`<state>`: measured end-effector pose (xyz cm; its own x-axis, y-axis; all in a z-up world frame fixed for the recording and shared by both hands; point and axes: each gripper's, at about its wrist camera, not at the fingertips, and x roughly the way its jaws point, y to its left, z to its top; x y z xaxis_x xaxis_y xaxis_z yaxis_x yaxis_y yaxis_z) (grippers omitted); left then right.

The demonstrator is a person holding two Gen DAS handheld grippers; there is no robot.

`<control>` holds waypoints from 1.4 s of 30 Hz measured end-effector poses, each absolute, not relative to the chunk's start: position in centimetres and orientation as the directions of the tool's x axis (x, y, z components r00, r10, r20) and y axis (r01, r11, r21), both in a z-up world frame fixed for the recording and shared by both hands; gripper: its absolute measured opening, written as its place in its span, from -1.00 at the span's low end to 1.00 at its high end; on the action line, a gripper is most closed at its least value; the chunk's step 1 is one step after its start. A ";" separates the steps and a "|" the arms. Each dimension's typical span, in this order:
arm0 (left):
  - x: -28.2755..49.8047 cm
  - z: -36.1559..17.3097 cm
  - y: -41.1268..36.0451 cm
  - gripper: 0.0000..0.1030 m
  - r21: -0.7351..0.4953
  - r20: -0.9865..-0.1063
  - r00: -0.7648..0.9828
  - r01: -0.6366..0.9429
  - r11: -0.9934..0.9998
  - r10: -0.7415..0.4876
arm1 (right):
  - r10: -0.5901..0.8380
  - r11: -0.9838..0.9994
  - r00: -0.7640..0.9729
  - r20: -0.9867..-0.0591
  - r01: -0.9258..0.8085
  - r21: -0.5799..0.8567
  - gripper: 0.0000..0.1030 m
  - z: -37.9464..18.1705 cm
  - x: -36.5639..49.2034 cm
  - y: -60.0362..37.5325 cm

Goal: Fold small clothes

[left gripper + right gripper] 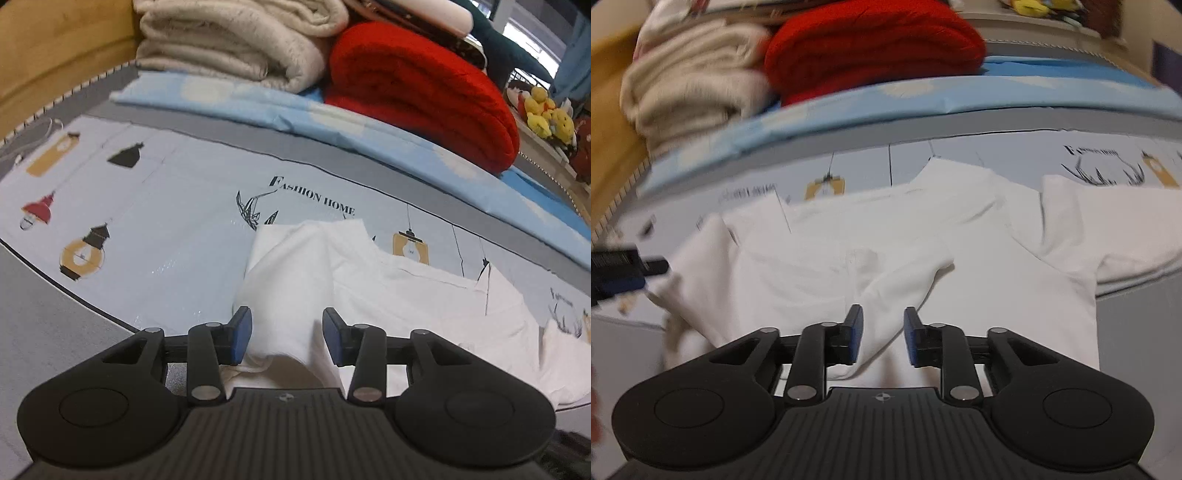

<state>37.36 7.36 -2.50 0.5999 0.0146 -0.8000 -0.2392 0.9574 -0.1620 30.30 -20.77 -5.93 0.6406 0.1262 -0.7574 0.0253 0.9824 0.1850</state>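
Observation:
A small white garment [388, 291] lies spread on a pale blue printed sheet [166, 221]. In the left wrist view my left gripper [287, 334] is open, with a raised fold of the white cloth between its blue pads [242, 334]. In the right wrist view the garment [997, 258] lies flat with a sleeve out to the right. My right gripper [882, 334] is open, and a bunched fold of cloth runs between its blue pads [856, 334]. The left gripper's body [617, 271] shows at the left edge of that view.
At the back lie a folded red blanket [424, 85] and a folded cream blanket [236, 40] on a light blue sheet [332, 122]. A wooden headboard [55, 48] is at the far left. Yellow plush toys [546, 114] sit at the far right.

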 end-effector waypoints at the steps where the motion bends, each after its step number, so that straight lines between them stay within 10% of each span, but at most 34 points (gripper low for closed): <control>1: 37.2 -2.7 7.8 -0.09 -0.162 -0.802 0.597 -0.243 0.956 0.016 | 0.124 0.985 0.632 -0.765 0.014 0.171 -0.28 -6.4 30.8 -20.3; 20: 37.1 -1.6 8.9 0.00 -0.189 -0.800 0.599 -0.228 0.955 -0.015 | 0.008 0.998 0.554 -0.832 -0.051 -0.024 -0.19 -11.1 34.6 -16.4; 29: 37.2 -1.6 9.0 0.00 -0.192 -0.800 0.600 -0.236 0.952 -0.013 | 0.054 0.997 0.570 -0.820 -0.072 0.015 -0.90 -10.6 34.2 -17.1; 42: 37.6 -1.4 12.6 0.00 -0.200 -0.801 0.597 -0.327 0.924 0.038 | -0.014 0.932 0.887 -0.462 0.178 0.314 -0.92 -3.5 30.6 -25.1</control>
